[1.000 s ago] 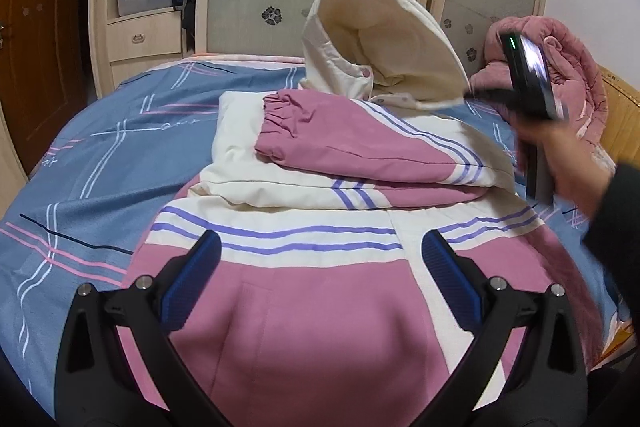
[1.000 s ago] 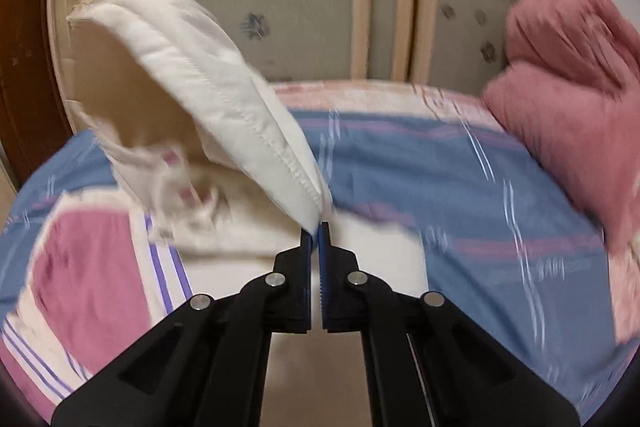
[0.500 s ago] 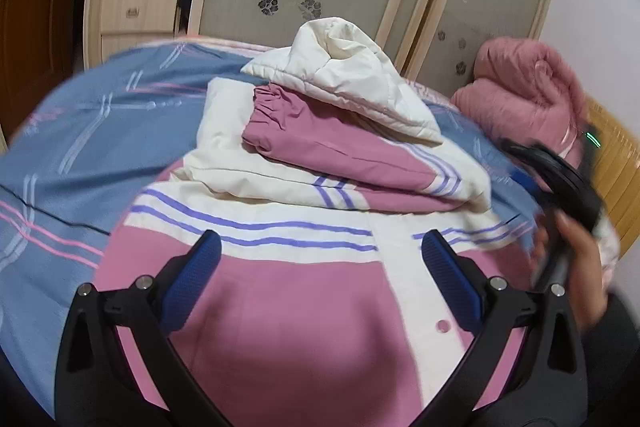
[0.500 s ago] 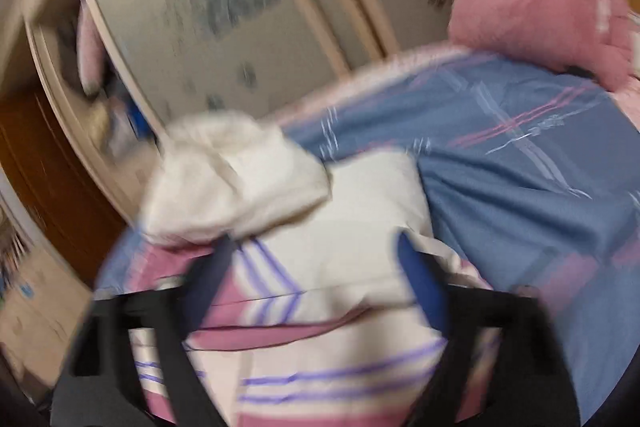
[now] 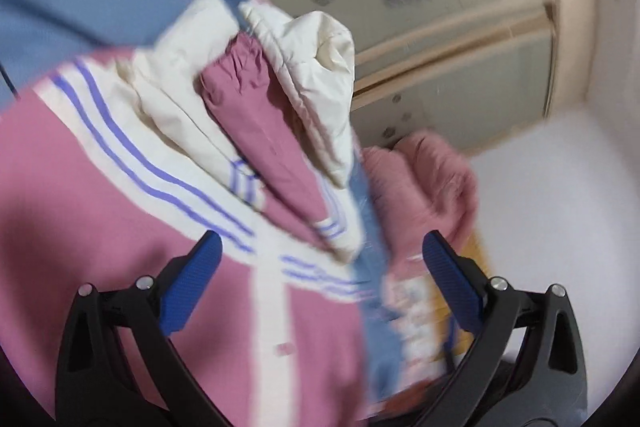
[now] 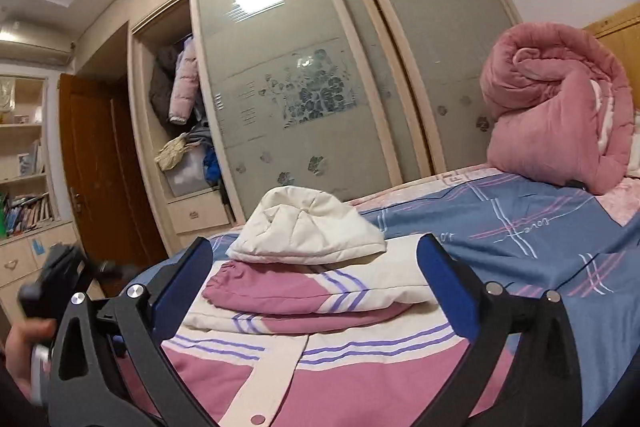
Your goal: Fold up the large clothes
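Note:
A pink and cream hooded jacket [image 6: 320, 379] with purple stripes lies on the bed, sleeves folded across its chest. Its cream hood [image 6: 308, 231] lies folded down on top of the pink sleeve [image 6: 264, 291]. My right gripper [image 6: 316, 291] is open and empty, held above the jacket's lower front. My left gripper [image 5: 320, 279] is open and empty, tilted over the jacket [image 5: 100, 195]; its view is blurred. The hood also shows in the left wrist view [image 5: 320, 75]. The left gripper's body shows at the right wrist view's lower left [image 6: 60, 279].
The bed has a blue plaid sheet [image 6: 520, 227]. A rolled pink quilt [image 6: 560, 107] sits at the far right by a wooden headboard [image 6: 616, 23]. A wardrobe with sliding doors [image 6: 300, 87] stands behind the bed, with an open clothes compartment [image 6: 180, 115].
My right gripper let go of the hood, which dropped flat onto the folded sleeves, and drew back open. My left gripper tilted and swung to the right.

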A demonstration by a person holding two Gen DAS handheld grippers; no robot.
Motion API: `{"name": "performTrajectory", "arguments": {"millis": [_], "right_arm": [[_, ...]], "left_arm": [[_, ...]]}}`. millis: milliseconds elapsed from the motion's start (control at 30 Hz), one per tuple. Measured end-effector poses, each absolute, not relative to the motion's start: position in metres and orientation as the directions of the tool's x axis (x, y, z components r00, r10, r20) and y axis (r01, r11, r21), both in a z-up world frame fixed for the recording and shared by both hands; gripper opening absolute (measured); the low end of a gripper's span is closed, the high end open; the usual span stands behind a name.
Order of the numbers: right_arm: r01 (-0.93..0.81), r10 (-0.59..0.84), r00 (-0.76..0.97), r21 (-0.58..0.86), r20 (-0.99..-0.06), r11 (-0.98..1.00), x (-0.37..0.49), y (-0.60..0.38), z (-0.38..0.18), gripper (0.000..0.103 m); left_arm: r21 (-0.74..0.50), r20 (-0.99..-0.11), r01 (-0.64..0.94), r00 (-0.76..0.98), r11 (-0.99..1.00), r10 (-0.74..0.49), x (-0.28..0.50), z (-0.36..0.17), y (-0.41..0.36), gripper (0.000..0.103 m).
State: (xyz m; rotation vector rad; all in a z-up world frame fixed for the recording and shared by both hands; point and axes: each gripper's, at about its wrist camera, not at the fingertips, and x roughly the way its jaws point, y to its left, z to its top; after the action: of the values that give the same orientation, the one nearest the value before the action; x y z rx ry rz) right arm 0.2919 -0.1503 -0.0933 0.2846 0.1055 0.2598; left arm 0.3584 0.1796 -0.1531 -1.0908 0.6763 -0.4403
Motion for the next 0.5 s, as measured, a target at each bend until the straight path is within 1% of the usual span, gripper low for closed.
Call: {"name": "performTrajectory", "arguments": {"millis": [67,167,200,233,267,333,367,400,467,500], "right_arm": [[-0.267,0.307,0.948,0.33,-0.077,0.905,0.294,-0.156,-0.096,0.102],[-0.27,0.321,0.942,0.358,-0.092,0.894,0.298,-0.164,-0.1,0.102],[-0.27,0.328,0.94,0.376,-0.097,0.886,0.301,-0.169,-0.1,0.102],[-0.271,0.335,0.937,0.39,-0.104,0.88,0.294,-0.17,-0.101,0.102],[-0.274,0.345,0.932,0.406,-0.114,0.872,0.292,-0.172,-0.102,0.102],[-0.268,0.351,0.928,0.439,-0.121,0.858,0.294,-0.181,-0.104,0.102],[-0.263,0.35,0.928,0.445,-0.126,0.856,0.295,-0.183,-0.106,0.102],[-0.254,0.346,0.929,0.45,-0.134,0.856,0.296,-0.187,-0.106,0.102],[-0.244,0.342,0.93,0.467,-0.137,0.85,0.298,-0.193,-0.107,0.102],[-0.242,0.343,0.93,0.478,-0.135,0.845,0.298,-0.196,-0.107,0.102]], "left_arm": [[-0.928,-0.269,-0.008,0.705,0.372,-0.656,0.381,-0.149,0.174,0.101],[-0.88,-0.339,-0.011,0.714,0.474,-0.612,0.435,-0.134,0.157,0.101],[-0.871,-0.348,-0.004,0.712,0.492,-0.61,0.45,-0.133,0.155,0.1],[-0.861,-0.368,-0.017,0.712,0.509,-0.598,0.473,-0.135,0.152,0.093],[-0.858,-0.38,-0.034,0.714,0.513,-0.588,0.487,-0.138,0.152,0.091],[-0.859,-0.39,-0.052,0.711,0.51,-0.585,0.53,-0.148,0.15,0.079],[-0.852,-0.402,-0.063,0.714,0.519,-0.573,0.543,-0.152,0.15,0.078],[-0.838,-0.433,-0.097,0.718,0.537,-0.545,0.561,-0.159,0.15,0.076],[-0.83,-0.477,-0.173,0.713,0.531,-0.514,0.588,-0.18,0.153,0.069],[-0.841,-0.472,-0.188,0.714,0.508,-0.517,0.594,-0.186,0.154,0.056]]}}
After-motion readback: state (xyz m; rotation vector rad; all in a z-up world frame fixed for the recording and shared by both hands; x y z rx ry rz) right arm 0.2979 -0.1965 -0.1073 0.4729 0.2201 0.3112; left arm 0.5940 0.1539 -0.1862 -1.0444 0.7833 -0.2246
